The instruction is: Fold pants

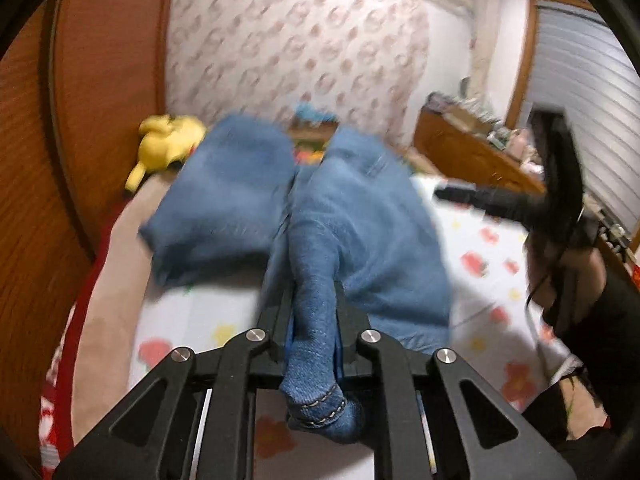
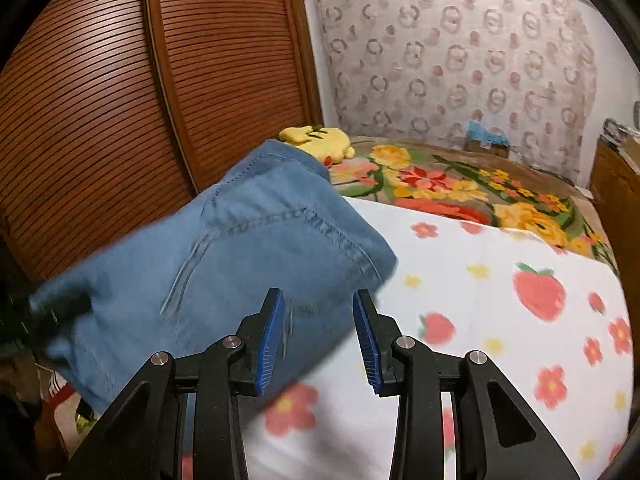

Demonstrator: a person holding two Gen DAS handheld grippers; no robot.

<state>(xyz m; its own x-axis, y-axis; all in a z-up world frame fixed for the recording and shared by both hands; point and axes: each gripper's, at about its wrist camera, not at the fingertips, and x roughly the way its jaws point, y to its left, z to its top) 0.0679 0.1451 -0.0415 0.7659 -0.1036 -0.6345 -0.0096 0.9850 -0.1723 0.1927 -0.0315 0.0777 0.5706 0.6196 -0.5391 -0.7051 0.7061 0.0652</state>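
Observation:
The blue denim pants hang bunched in front of my left gripper, which is shut on a twisted, stitched edge of them above the bed. In the right wrist view the pants are a blurred blue mass at the left, lifted over the bed. My right gripper is open, its blue pads apart and empty, just beside the lower right edge of the denim. The right gripper also shows dark and blurred in the left wrist view, to the right of the pants.
The bed has a white sheet with strawberries and flowers and a flowered blanket farther back. A yellow plush toy lies by the brown slatted wardrobe. A wooden dresser with clutter stands at the right.

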